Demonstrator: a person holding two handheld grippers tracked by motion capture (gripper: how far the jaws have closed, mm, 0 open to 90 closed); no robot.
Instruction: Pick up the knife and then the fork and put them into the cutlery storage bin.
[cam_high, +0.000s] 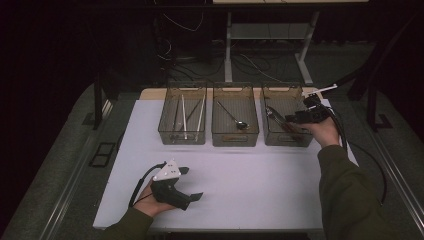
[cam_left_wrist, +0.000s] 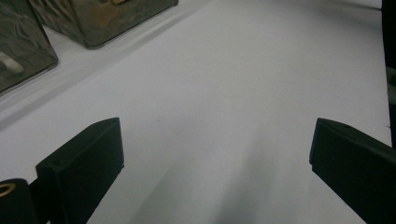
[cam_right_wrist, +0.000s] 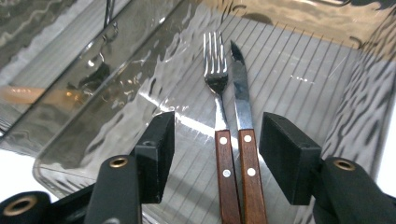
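Over the right-hand bin, the right hand-held gripper stands spread, its pads clear of the fork and knife lying between them on the bin's floor; the left hand-held gripper gapes empty above the bench.

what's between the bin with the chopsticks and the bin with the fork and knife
In the high view, a third clear bin stands between the chopstick bin and the fork-and-knife bin; a single spoon lies in it.
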